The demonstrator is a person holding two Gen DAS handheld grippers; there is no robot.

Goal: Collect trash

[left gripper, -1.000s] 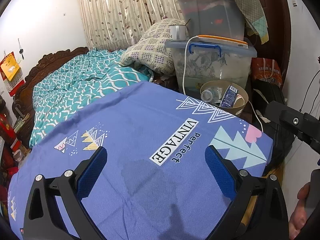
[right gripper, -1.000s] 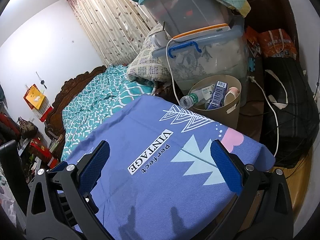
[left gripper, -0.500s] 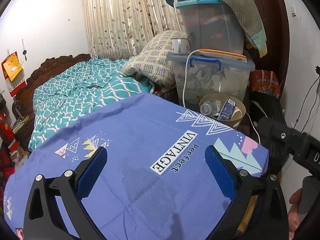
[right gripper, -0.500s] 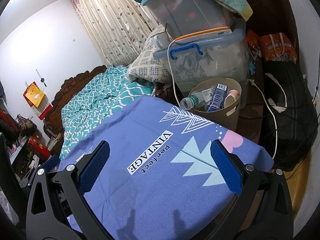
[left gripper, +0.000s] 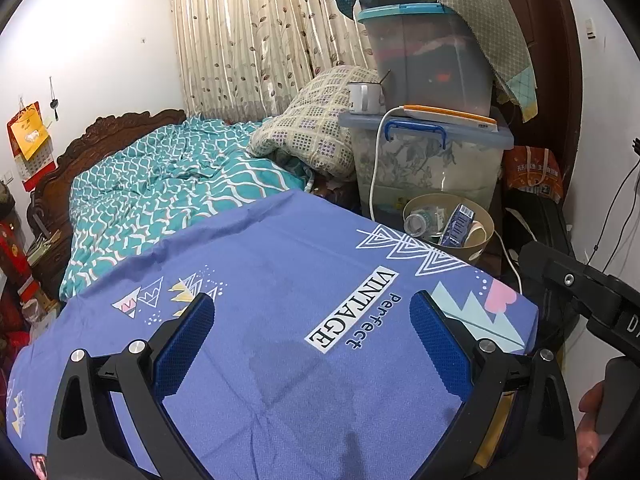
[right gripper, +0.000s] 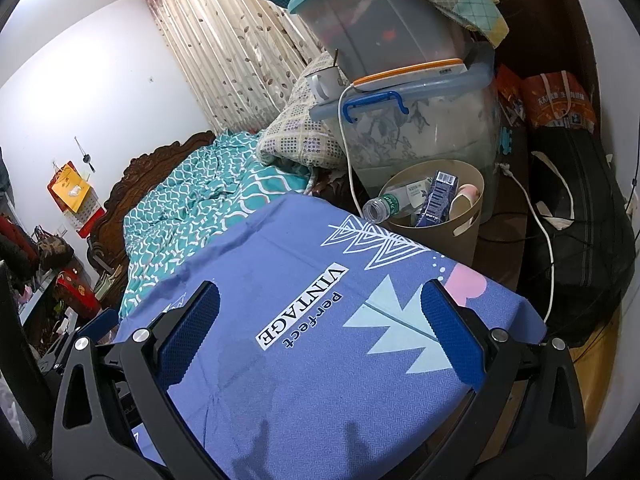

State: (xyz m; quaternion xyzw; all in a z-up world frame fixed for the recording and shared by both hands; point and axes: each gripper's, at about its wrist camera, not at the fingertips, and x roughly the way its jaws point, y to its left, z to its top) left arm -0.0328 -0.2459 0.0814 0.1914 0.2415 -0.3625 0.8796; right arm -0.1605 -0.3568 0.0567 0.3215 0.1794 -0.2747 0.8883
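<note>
A tan waste bin (left gripper: 482, 240) (right gripper: 460, 236) stands on the floor beyond the far right edge of a table covered with a blue "Perfect VINTAGE" cloth (left gripper: 288, 320) (right gripper: 320, 360). Inside it lie a clear plastic bottle (right gripper: 384, 206) (left gripper: 420, 222), a dark blue carton (right gripper: 436, 196) (left gripper: 458, 228) and a pale pink cup (right gripper: 464, 196). My left gripper (left gripper: 312, 332) is open and empty above the cloth. My right gripper (right gripper: 320, 328) is open and empty above the cloth; its body shows at the right of the left wrist view (left gripper: 580, 292).
Stacked clear storage boxes (left gripper: 428, 160) (right gripper: 416, 128) with a white mug (left gripper: 362, 98) and a white cable (right gripper: 346, 152) stand behind the bin. A bed with a teal duvet (left gripper: 168, 184) lies to the left. A black bag (right gripper: 580, 220) sits at right.
Both grippers have pulled back slightly from the bin and stay open; the bin looks smaller and farther in the left wrist view. Nothing else has moved.
</note>
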